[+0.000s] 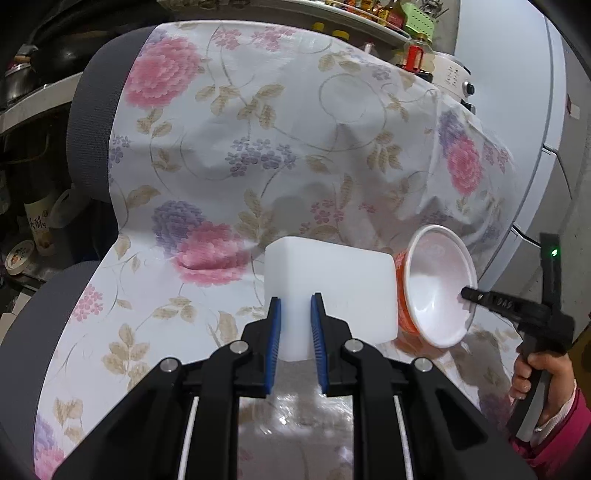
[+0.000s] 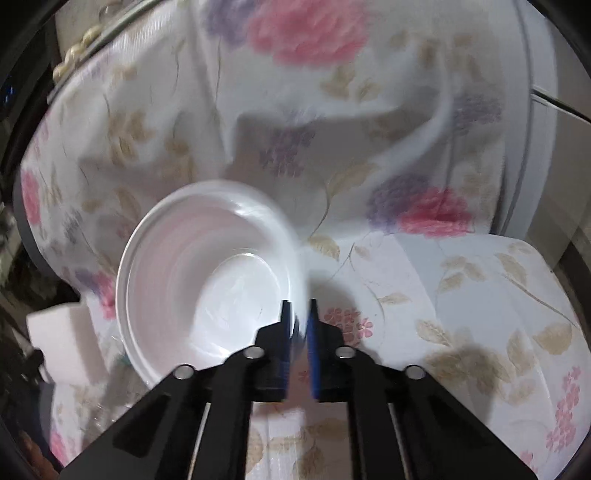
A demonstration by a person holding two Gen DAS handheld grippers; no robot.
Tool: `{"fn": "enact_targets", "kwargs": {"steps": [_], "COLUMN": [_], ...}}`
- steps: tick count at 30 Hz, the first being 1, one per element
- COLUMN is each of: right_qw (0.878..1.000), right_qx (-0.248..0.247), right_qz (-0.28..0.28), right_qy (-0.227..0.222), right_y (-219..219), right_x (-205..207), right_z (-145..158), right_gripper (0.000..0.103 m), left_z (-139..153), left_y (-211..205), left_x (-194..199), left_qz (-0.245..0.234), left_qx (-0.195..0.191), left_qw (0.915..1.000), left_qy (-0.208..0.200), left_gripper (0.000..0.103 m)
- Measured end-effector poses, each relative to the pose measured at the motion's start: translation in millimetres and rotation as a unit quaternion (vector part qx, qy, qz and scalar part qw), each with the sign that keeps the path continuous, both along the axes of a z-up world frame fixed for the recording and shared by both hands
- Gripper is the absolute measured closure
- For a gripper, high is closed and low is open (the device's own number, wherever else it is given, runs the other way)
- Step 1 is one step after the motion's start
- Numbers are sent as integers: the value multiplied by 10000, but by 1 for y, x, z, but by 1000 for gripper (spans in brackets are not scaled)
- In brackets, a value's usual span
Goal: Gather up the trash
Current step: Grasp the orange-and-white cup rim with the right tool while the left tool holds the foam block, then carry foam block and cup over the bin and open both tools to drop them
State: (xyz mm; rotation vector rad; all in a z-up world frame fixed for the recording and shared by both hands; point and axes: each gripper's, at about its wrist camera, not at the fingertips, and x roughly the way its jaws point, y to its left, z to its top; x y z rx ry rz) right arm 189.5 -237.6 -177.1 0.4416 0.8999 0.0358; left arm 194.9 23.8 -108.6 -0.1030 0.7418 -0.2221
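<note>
In the left wrist view my left gripper (image 1: 295, 300) is shut on a white foam block (image 1: 332, 284), held above the flowered cloth (image 1: 258, 129). To its right an instant-noodle bowl (image 1: 439, 280), orange outside and white inside, hangs tilted on its side. My right gripper (image 1: 468, 295), held by a hand (image 1: 535, 373) in a pink sleeve, pinches its rim. In the right wrist view the right gripper (image 2: 298, 305) is shut on the near rim of the empty bowl (image 2: 207, 266), one pad inside and one outside. The foam block (image 2: 59, 332) shows at the left edge.
The flowered cloth (image 2: 461, 295) drapes over a grey chair (image 1: 92, 122). A white fridge (image 1: 517, 110) stands at the right, with a rice cooker (image 1: 454, 77) and a shelf of bottles (image 1: 388, 14) behind. A dark wok (image 1: 55, 48) and bottles (image 1: 37, 225) fill the left.
</note>
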Motion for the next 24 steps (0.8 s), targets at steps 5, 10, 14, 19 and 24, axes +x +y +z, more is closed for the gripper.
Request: {"fn": "enact_targets", "kwargs": {"steps": [5,10,14,19,24], "right_qw": [9998,9995,9987,9958,9906], "right_qx": [-61,-158,-185,-247,-408], "right_qz": [-105,-210,-412,-824,-1254], "right_qy": [-174,-200,-239,-327,-350], "right_y": [-17,-40,-63,-96,-130], "right_x": [-33,-77,-119,-172,-219], "right_z": [30,48,55,65,71], "right_gripper": [98,98,98,98,98], "left_z": [10,19,25,31,36], "left_y": [-10,-25,-46,-76,-117], "left_x": [-19,-44,-64,-88,-114], "left_qz": [-87,-245,-490,-770,-1248], "left_qx": [-68,-101,-134,-152,-253], "left_qw": [9999,9995,9985,9964,9908], "left_qy": [-63,-168,-220,-332,-453], "left_gripper": [88,88,88,88,88]}}
